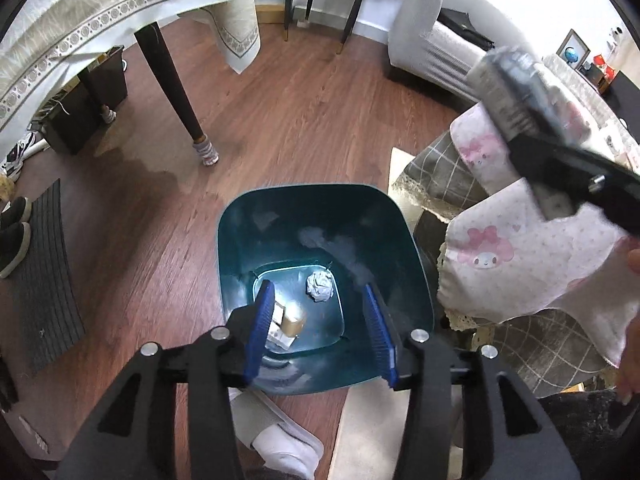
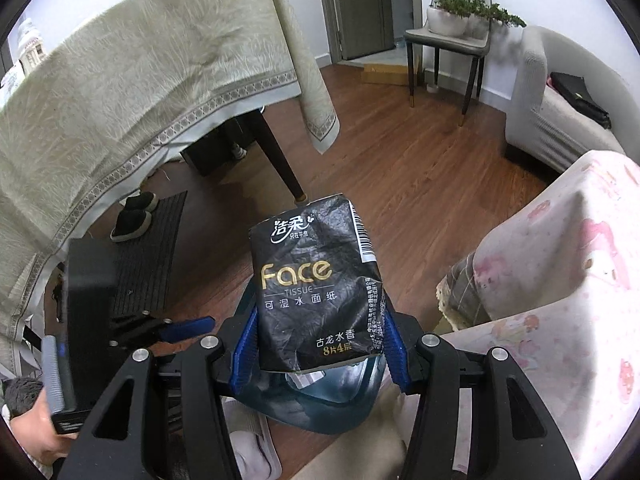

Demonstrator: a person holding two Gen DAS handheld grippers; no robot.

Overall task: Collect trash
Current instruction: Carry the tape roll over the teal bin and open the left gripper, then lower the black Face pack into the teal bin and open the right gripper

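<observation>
A teal waste bin [image 1: 240, 220] stands on the wooden floor. On its bottom lie a crumpled white paper ball [image 1: 320, 286] and a small gold and white box [image 1: 290, 320]. My left gripper [image 1: 317, 291] hangs open over the bin's mouth, with nothing between its blue pads. My right gripper [image 2: 320, 320] is shut on a crumpled black "Face" tissue pack [image 2: 312, 280], held upright above the bin's rim [image 2: 320, 412]. In the left wrist view that pack [image 1: 504, 92] shows blurred at the upper right, higher than the bin. The left gripper [image 2: 180, 326] appears at the left of the right wrist view.
A dark table leg [image 1: 176, 92] under a cream tablecloth [image 1: 100, 20] stands behind the bin. A pink printed blanket [image 1: 520, 264] over a checked cover lies close on the right. Black shoes on a dark mat [image 1: 40, 272] sit left, a white slipper [image 1: 280, 440] lies near, and a chair [image 2: 448, 40] stands far back.
</observation>
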